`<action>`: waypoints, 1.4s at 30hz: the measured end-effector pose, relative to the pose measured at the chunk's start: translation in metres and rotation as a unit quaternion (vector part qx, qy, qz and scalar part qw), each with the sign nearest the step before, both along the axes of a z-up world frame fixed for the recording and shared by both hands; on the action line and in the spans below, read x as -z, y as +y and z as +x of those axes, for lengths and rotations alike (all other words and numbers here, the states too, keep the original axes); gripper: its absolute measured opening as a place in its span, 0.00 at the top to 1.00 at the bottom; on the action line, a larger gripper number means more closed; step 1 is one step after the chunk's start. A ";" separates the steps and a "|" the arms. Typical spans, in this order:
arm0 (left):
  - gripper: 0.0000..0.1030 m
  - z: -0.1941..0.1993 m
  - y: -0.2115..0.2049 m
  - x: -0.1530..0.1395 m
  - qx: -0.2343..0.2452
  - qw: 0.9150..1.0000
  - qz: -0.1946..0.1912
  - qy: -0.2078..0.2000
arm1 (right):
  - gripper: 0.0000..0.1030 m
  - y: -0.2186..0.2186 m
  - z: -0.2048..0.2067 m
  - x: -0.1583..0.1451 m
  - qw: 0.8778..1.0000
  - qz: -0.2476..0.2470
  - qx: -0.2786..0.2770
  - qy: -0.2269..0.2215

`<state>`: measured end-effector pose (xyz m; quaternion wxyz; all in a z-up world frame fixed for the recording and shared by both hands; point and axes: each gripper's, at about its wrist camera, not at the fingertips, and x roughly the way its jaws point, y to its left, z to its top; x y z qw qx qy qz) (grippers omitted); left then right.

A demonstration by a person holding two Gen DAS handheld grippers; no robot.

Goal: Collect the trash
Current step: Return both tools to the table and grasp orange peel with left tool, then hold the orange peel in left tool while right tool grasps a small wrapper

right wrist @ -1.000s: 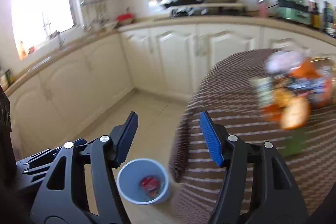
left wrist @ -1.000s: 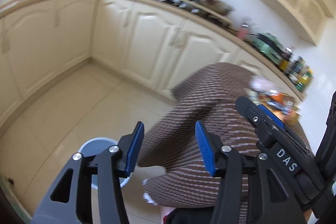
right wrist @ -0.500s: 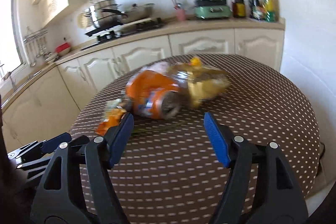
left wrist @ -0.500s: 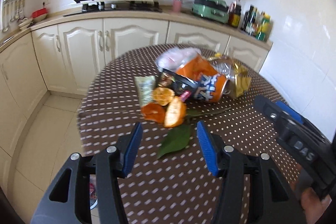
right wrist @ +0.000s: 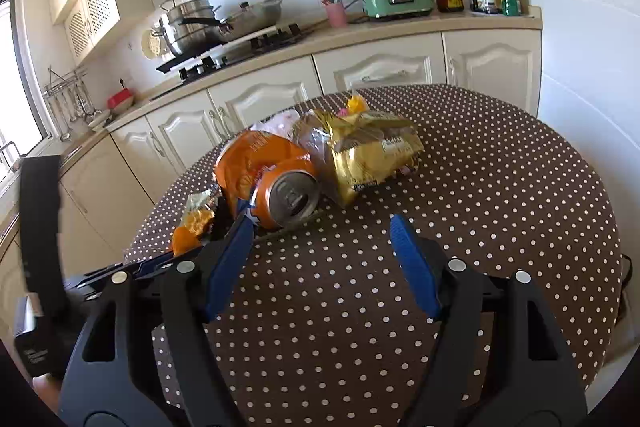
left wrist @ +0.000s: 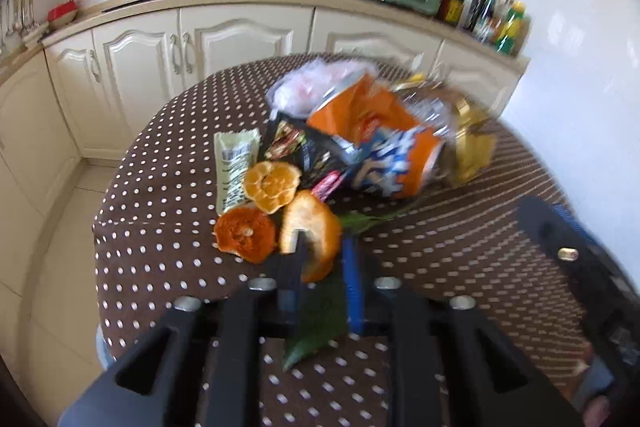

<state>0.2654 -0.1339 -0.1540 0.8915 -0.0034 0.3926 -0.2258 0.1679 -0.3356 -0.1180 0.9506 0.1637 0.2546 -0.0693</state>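
The left hand-held gripper (left wrist: 322, 259), having swung from the floor bin to the desk (left wrist: 160, 247), is closing on the orange peel (left wrist: 310, 227) (six o'clock of the trash pile); the right hand-held gripper (right wrist: 320, 247) is opening, empty, facing the can (right wrist: 286, 197).

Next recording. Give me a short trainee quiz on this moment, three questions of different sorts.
1. True or false: the can stands upright on the table.
2. The right gripper is: A) open and empty; B) shut on the can; C) shut on the gold bag.
3. What sits between the fingers of the left gripper?

Key
1. False: it lies on its side.
2. A.
3. A peel, with a leaf under it; the jaws are closing.
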 end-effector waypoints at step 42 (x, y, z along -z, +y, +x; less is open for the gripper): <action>0.87 -0.011 0.171 -0.001 -0.180 0.975 -0.126 -0.036 | 0.91 0.061 0.110 0.025 0.993 0.065 -0.069 0.073</action>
